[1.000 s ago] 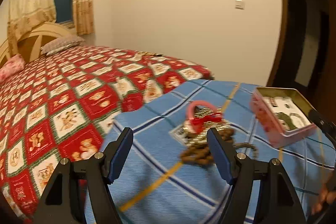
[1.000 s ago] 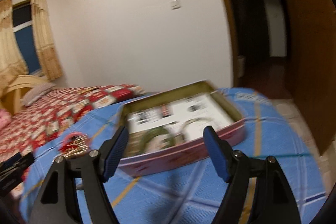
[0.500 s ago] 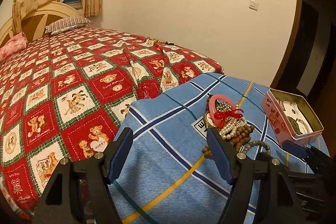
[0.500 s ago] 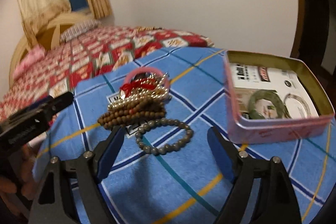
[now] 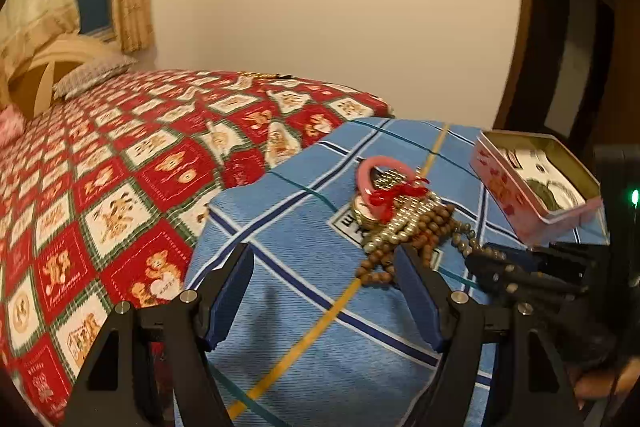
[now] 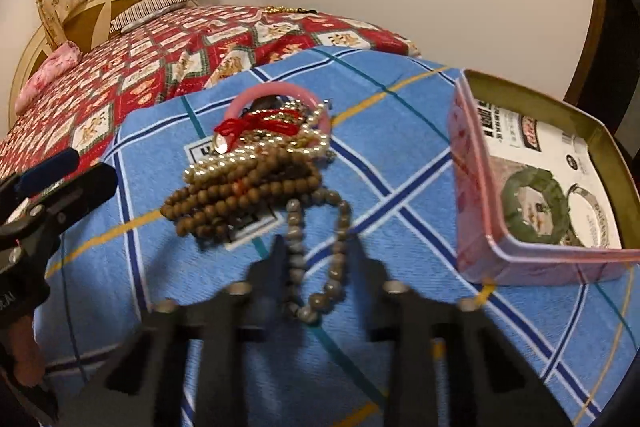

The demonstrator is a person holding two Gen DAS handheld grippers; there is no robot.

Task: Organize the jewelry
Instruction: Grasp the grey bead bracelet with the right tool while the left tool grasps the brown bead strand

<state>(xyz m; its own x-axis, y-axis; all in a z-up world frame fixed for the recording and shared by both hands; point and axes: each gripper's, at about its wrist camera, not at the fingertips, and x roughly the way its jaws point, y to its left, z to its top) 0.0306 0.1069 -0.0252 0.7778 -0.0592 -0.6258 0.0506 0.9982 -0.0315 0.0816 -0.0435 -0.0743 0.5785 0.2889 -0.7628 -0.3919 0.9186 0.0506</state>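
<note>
Swung away from tin (image 6: 472, 187) to pile (image 6: 248, 183) of beads since a second ago, with right gripper (image 6: 318, 247) jaws just closing. Now clamped on grey bracelet (image 6: 294, 227), squeezed narrow, lying on blue cloth (image 6: 400, 99) just before pile. Left gripper (image 5: 324, 291) wide apart over cloth, holding nothing. Inside open tin: printed card (image 6: 516, 131), with green bangle (image 6: 510, 203) and silver bangle (image 6: 600, 211) on it.

right tongs (image 6: 316, 251): motion-blurred, contact with grey bead bracelet (image 6: 316, 259) unclear
pink tin (image 6: 480, 187): right side cut by frame
bead pile (image 5: 404, 227): part hidden behind left tongs (image 5: 324, 291) finger
</note>
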